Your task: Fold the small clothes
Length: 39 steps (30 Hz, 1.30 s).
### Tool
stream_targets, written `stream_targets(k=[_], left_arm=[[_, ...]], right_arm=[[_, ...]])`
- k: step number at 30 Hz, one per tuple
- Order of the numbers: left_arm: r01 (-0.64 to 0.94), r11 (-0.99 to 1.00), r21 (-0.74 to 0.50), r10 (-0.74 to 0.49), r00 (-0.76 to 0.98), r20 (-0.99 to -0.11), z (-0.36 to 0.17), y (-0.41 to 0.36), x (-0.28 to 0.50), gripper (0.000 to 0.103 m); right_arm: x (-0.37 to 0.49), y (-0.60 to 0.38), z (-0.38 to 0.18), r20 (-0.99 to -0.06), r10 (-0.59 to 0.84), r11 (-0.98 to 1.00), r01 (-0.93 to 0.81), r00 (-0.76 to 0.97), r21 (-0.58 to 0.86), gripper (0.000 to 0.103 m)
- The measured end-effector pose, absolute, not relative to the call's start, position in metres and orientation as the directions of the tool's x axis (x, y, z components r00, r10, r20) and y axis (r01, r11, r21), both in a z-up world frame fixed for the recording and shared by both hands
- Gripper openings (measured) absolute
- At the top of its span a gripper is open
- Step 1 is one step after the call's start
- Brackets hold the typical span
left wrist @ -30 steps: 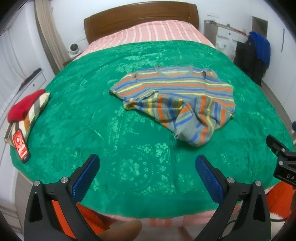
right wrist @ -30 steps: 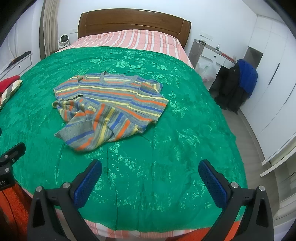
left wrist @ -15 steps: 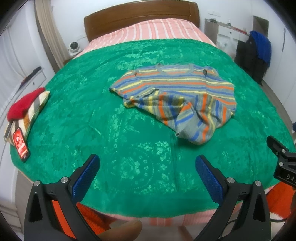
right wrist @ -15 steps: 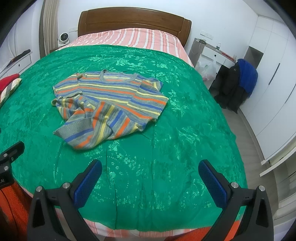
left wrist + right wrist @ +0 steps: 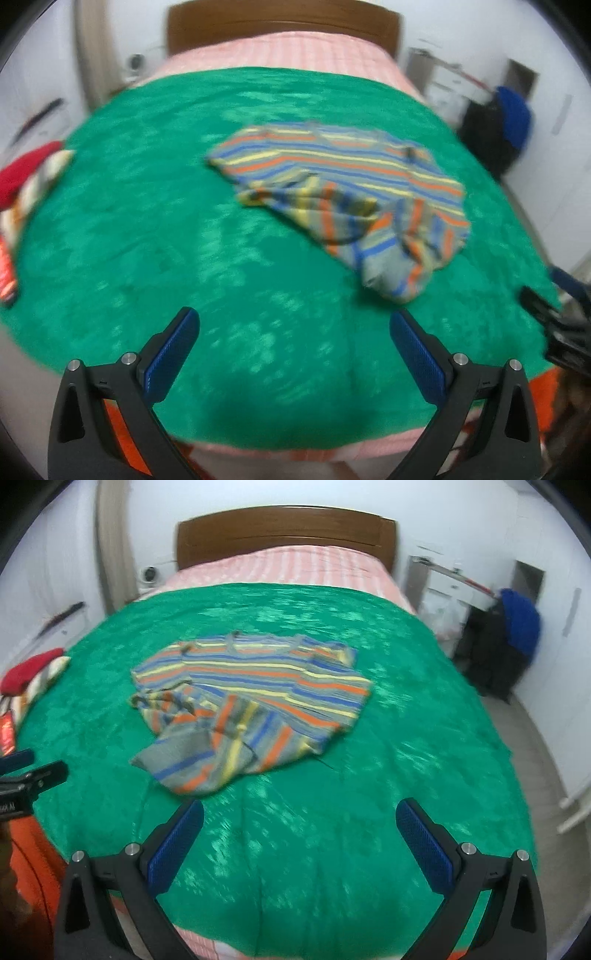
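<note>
You're on the approach, both jaws wide and empty, left gripper (image 5: 294,332) and right gripper (image 5: 300,823) short of the rumpled striped shirt (image 5: 251,709), so grab its near hem next

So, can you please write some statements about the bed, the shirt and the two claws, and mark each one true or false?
1. The striped shirt lies crumpled on the green blanket. True.
2. The left claw is shut on the shirt. False: it is open, empty, apart from the shirt.
3. The right claw is open and holds nothing. True.
4. The shirt is already folded into a neat square. False: its near part is bunched and twisted.
5. A red item lies at the left edge of the bed. True.
</note>
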<state>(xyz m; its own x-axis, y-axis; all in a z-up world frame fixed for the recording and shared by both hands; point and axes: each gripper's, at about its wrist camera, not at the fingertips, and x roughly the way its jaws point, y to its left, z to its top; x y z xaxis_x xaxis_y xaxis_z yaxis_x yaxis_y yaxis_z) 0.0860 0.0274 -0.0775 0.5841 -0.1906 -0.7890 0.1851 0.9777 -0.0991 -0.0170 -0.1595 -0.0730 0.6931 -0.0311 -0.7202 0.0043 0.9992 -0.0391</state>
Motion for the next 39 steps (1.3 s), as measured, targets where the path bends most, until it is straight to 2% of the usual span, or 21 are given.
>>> stream_targets(k=[3,5,8,10,11,12,13,14,16,19,21,25,27,28,29,30,32,35,38,39], left_arm=[[0.272,0.948,-0.166,-0.289,0.515,-0.807,-0.088,0.016,0.108,0.101],[0.247,0.952,-0.182,-0.288,0.518,-0.805,-0.088,0.015,0.111,0.101],[0.236,0.956,-0.176,-0.28,0.539,-0.794,-0.085,0.014,0.101,0.101],[0.228,0.962,-0.152,-0.256,0.551,-0.794,-0.086,0.02,0.092,0.102],[0.221,0.967,-0.13,-0.234,0.556,-0.797,-0.088,0.024,0.086,0.102],[0.211,0.971,-0.112,-0.214,0.559,-0.801,-0.089,0.03,0.081,0.102],[0.2,0.975,-0.1,-0.198,0.561,-0.804,-0.09,0.037,0.078,0.102],[0.185,0.979,-0.089,-0.18,0.563,-0.807,-0.092,0.045,0.075,0.102],[0.151,0.985,-0.087,-0.158,0.564,-0.811,-0.099,0.061,0.07,0.102],[0.105,0.988,-0.118,-0.156,0.558,-0.815,-0.111,0.079,0.067,0.102],[0.087,0.985,-0.147,-0.17,0.549,-0.818,-0.121,0.082,0.068,0.102],[0.091,0.982,-0.164,-0.187,0.521,-0.832,-0.134,0.072,0.071,0.101],[0.101,0.982,-0.158,-0.188,0.519,-0.834,-0.136,0.067,0.071,0.102],[0.105,0.982,-0.158,-0.19,0.522,-0.831,-0.135,0.067,0.069,0.102],[0.107,0.982,-0.156,-0.189,0.529,-0.827,-0.134,0.067,0.067,0.102],[0.105,0.982,-0.156,-0.188,0.535,-0.824,-0.134,0.068,0.066,0.102],[0.094,0.983,-0.16,-0.185,0.541,-0.82,-0.136,0.072,0.066,0.102],[0.067,0.983,-0.172,-0.181,0.54,-0.822,-0.14,0.079,0.067,0.101],[0.052,0.985,-0.164,-0.165,0.55,-0.818,-0.137,0.084,0.064,0.102],[0.047,0.986,-0.159,-0.157,0.56,-0.814,-0.134,0.088,0.062,0.102]], right_arm=[[0.022,-0.157,-0.084,-0.722,0.097,0.99,-0.141,0.685,-0.001,0.103],[0.062,-0.147,-0.094,-0.74,0.199,0.964,-0.266,0.643,0.028,0.102],[0.108,-0.127,-0.105,-0.745,0.233,0.935,-0.356,0.625,-0.006,0.102],[0.138,-0.114,-0.121,-0.793,0.277,0.906,-0.423,0.542,0.027,0.1],[0.148,-0.111,-0.131,-0.817,0.29,0.897,-0.439,0.498,0.051,0.082],[0.156,-0.109,-0.142,-0.846,0.309,0.884,-0.46,0.434,0.087,0.048],[0.156,-0.108,-0.147,-0.859,0.317,0.876,-0.472,0.401,0.103,0.032],[0.149,-0.109,-0.147,-0.86,0.319,0.869,-0.485,0.398,0.098,0.019],[0.12,-0.122,-0.135,-0.833,0.337,0.856,-0.511,0.438,0.078,0.015],[0.064,-0.154,-0.12,-0.801,0.397,0.845,-0.52,0.449,0.127,0.014],[0.029,-0.181,-0.122,-0.805,0.381,0.86,-0.493,0.455,0.128,0.014],[-0.021,-0.226,-0.159,-0.861,0.261,0.932,-0.346,0.437,0.107,0.016],[-0.034,-0.237,-0.17,-0.879,0.161,0.963,-0.266,0.45,0.04,0.025],[-0.038,-0.242,-0.168,-0.868,0.148,0.971,-0.236,0.474,0.037,0.026],[-0.04,-0.244,-0.159,-0.847,0.171,0.973,-0.221,0.503,0.065,0.031],[-0.041,-0.243,-0.15,-0.83,0.191,0.972,-0.219,0.523,0.086,0.046],[-0.031,-0.229,-0.126,-0.78,0.254,0.961,-0.239,0.572,0.138,0.069],[0.006,-0.194,-0.108,-0.695,0.466,0.884,-0.31,0.547,0.349,0.07],[0.06,-0.154,-0.13,-0.615,0.666,0.737,-0.245,0.423,0.63,0.07],[0.07,-0.141,-0.138,-0.615,0.68,0.723,-0.233,0.399,0.65,0.069]])
